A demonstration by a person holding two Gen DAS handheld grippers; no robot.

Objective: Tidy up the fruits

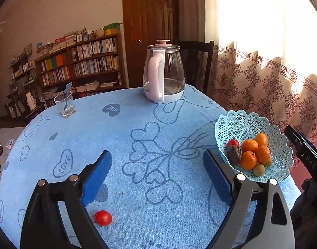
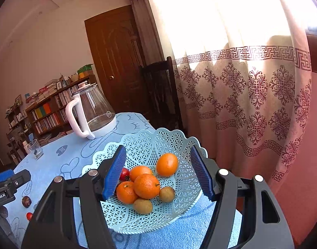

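A pale blue lattice basket (image 1: 237,124) (image 2: 158,143) stands at the table's right edge. It holds several oranges (image 2: 147,185), small green-brown fruits (image 2: 143,206), a red tomato (image 1: 233,143) and a dark wrinkled fruit (image 1: 234,154). A loose red tomato (image 1: 103,217) (image 2: 29,215) lies on the blue cloth near the front, beside my left gripper's left finger. A dark fruit (image 2: 26,201) lies on the cloth too. My left gripper (image 1: 157,174) is open and empty over the cloth. My right gripper (image 2: 158,172) is open and empty, just above the basket's fruit.
A glass kettle (image 1: 163,72) with a pink handle stands at the table's far side. A drinking glass (image 1: 65,103) with a spoon stands at the far left. A dark chair (image 1: 197,62) and a patterned curtain (image 1: 262,78) lie behind the table.
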